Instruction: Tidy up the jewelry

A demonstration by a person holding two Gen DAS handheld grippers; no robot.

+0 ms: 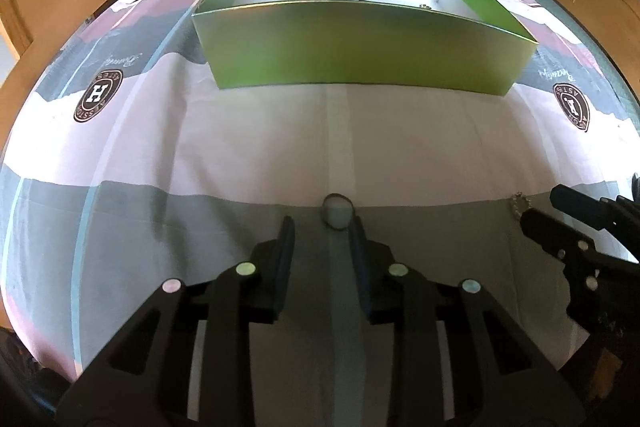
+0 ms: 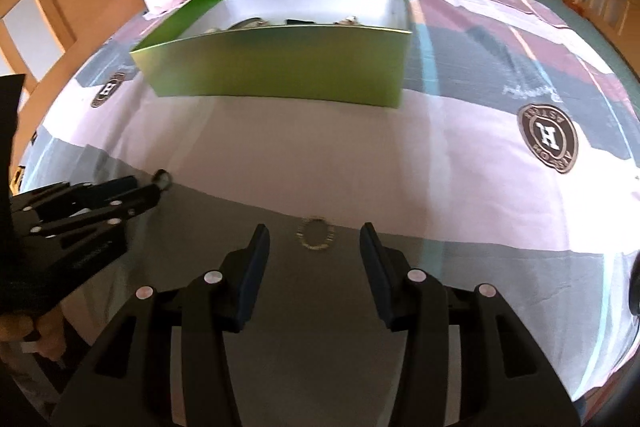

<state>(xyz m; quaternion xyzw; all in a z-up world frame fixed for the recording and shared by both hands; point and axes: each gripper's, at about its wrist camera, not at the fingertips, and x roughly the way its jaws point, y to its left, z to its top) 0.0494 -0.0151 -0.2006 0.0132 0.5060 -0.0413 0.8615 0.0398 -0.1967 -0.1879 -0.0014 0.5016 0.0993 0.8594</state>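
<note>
My left gripper [image 1: 322, 223] is spread with a dark ring [image 1: 337, 211] lying at its fingertips, my right gripper [image 2: 315, 233] spread around a beaded bracelet [image 2: 315, 233] on the bedsheet [image 2: 460, 187], the green box [image 2: 280, 67] well beyond.

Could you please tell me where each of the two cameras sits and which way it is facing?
Left wrist: on the left gripper, looking along its open fingers over the bedspread at a dark ring and the green box; the right gripper enters at right.
Right wrist: on the right gripper, facing a beaded bracelet; the left gripper shows at left.
Shared: box, ring, bracelet.
</note>
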